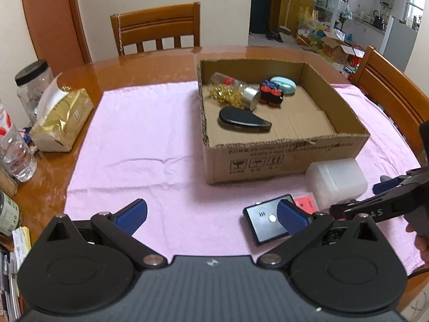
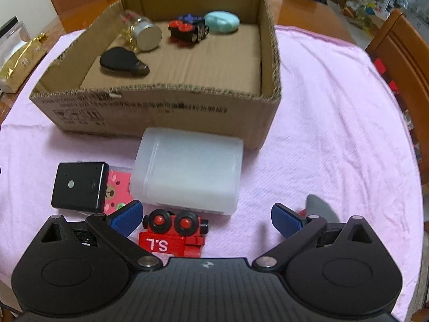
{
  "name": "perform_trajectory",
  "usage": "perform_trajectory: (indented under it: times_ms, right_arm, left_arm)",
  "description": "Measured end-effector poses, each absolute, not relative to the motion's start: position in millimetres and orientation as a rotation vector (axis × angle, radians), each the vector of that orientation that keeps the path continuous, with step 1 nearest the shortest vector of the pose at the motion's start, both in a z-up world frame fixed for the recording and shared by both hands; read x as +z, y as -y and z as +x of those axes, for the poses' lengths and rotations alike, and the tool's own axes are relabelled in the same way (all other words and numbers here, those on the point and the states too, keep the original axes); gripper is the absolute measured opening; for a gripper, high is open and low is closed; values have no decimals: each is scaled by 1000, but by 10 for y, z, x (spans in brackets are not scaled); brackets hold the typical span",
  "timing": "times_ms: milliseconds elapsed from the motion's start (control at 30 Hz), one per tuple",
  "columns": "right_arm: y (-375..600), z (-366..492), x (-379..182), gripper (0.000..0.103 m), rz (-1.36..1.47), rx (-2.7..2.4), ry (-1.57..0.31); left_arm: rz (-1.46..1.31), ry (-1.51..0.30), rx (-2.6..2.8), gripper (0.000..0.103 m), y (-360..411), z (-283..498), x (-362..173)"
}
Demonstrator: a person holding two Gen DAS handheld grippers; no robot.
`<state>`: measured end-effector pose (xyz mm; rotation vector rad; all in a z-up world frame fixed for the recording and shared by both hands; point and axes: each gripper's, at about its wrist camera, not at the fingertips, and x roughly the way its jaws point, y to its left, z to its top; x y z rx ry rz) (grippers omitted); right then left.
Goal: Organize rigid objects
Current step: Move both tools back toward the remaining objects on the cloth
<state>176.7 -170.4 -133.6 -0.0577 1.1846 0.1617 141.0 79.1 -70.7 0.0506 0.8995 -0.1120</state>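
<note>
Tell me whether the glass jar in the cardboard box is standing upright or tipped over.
Tipped over. The glass jar lies on its side on the cardboard box floor, its silver lid facing the camera.

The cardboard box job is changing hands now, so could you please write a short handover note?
Left hand-held gripper: open, empty, over the pink cloth.
Right hand-held gripper: open, with the red toy truck between its fingers, not gripped.
Done: glass jar, black case, toy car and teal case lie in the cardboard box.
Left: truck, white container, black device, pink card.
</note>
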Motion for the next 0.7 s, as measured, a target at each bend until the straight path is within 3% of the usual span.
perform_trajectory:
  times_ms: [700]
  right_arm:
    - [1688, 1338, -1341, 103, -237, 265, -1146]
  left_arm:
    - [34, -1003, -241, 102, -334, 1854, -1219]
